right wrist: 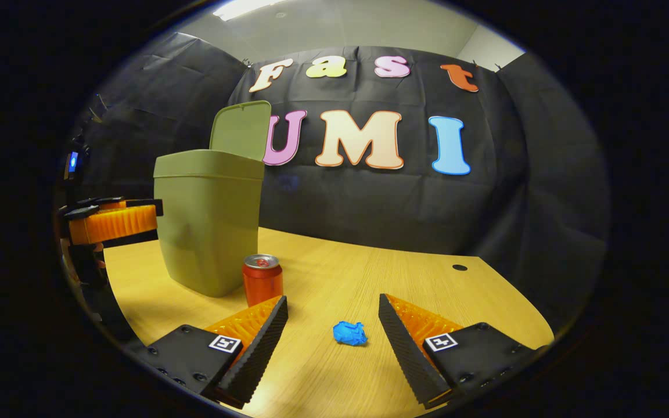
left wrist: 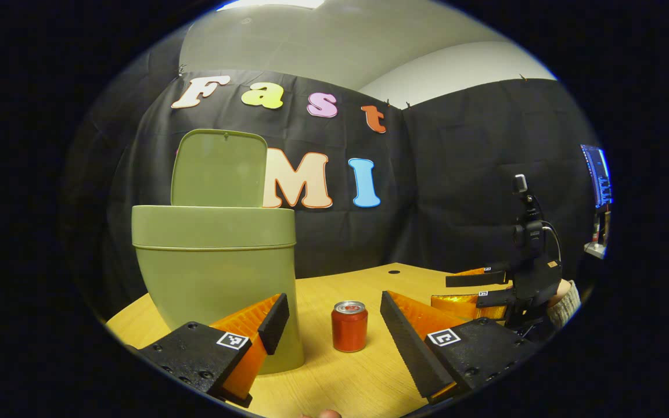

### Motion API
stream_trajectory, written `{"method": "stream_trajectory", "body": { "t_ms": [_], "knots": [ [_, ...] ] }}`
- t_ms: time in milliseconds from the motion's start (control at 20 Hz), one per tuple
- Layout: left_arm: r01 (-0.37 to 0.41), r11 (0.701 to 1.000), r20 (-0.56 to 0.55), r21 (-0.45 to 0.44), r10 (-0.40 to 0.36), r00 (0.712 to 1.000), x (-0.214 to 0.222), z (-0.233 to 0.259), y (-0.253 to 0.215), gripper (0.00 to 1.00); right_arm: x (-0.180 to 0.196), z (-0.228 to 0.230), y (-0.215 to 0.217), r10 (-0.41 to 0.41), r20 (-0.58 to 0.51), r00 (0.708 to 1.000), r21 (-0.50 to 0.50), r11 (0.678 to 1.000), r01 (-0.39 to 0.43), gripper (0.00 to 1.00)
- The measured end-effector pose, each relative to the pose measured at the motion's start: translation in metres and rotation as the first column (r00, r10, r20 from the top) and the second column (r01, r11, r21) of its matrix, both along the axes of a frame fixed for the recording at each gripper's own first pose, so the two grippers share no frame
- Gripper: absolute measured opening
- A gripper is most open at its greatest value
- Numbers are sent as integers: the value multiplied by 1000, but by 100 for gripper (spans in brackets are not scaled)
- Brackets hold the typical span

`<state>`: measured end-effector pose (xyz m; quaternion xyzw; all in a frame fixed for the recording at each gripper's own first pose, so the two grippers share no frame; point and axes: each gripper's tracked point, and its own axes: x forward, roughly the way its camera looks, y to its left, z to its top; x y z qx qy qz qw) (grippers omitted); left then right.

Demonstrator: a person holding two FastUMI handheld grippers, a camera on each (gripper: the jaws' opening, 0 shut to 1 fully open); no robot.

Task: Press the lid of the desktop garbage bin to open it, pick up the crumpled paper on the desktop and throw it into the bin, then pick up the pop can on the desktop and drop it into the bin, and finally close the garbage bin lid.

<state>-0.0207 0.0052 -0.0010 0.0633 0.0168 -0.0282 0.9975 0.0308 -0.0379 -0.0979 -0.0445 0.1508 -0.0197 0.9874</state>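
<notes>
An olive-green desktop bin (left wrist: 218, 273) (right wrist: 209, 223) stands on the wooden table, its lid (left wrist: 219, 168) (right wrist: 240, 130) tipped up and open. A red pop can (left wrist: 349, 325) (right wrist: 262, 279) stands upright just right of the bin. My left gripper (left wrist: 334, 322) is open, low over the table, the can between and beyond its fingers. A blue crumpled paper (right wrist: 350, 333) lies on the table in front of my open right gripper (right wrist: 333, 325), between its spread fingers without touching them. The right gripper (left wrist: 488, 287) also appears far right in the left gripper view, the left gripper (right wrist: 111, 220) at far left in the right gripper view.
The wooden table (right wrist: 369, 273) has a round cable hole (right wrist: 459, 267) (left wrist: 394, 271) near its back edge. Black cloth walls close in the back and sides. A sleeve (left wrist: 564, 302) holds the right gripper. A lit screen (left wrist: 600, 174) hangs at far right.
</notes>
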Motion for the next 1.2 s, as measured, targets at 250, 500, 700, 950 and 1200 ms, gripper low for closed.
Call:
{"method": "stream_trajectory", "body": {
  "t_ms": [250,500,700,950,1200],
  "knots": [
    [-23,999,23,26,22,1000,-4,8,7,95,28,-47,-23,-6,-187,982,38,999,13,99],
    [-27,999,25,27,26,999,-5,10,8,95,43,-95,-38,8,-368,930,85,996,26,100],
    [-28,999,21,30,27,999,-4,9,9,95,46,-113,-43,5,-434,901,98,994,42,100],
    [-31,1000,1,2,31,1000,-3,4,12,95,43,-125,-38,22,-474,880,56,998,5,97],
    [-31,1000,-6,0,31,1000,-2,2,12,95,43,-133,-25,63,-500,864,95,995,-17,46]
  ]
}}
